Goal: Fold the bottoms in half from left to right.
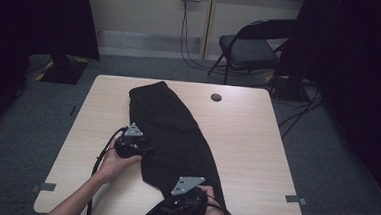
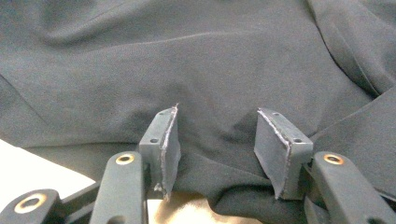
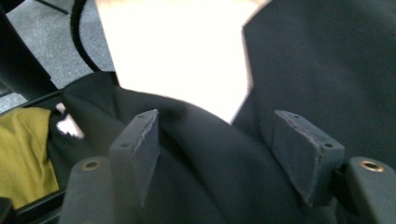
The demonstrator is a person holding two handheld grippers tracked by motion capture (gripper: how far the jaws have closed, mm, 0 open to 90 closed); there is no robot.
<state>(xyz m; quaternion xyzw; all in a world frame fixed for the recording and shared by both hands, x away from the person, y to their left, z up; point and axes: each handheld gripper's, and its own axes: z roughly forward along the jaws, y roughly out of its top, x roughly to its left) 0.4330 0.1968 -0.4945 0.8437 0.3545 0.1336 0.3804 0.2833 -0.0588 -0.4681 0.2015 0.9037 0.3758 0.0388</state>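
On table, black garment

Black garment, pale wood-grain table, grey carpet, black chair

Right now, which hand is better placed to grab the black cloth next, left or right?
Left, probably. The left gripper sits at the edge of the black garment mid-table, open jaws straddling a fold. The right gripper, also open, hangs at the table's near edge over the draping end.
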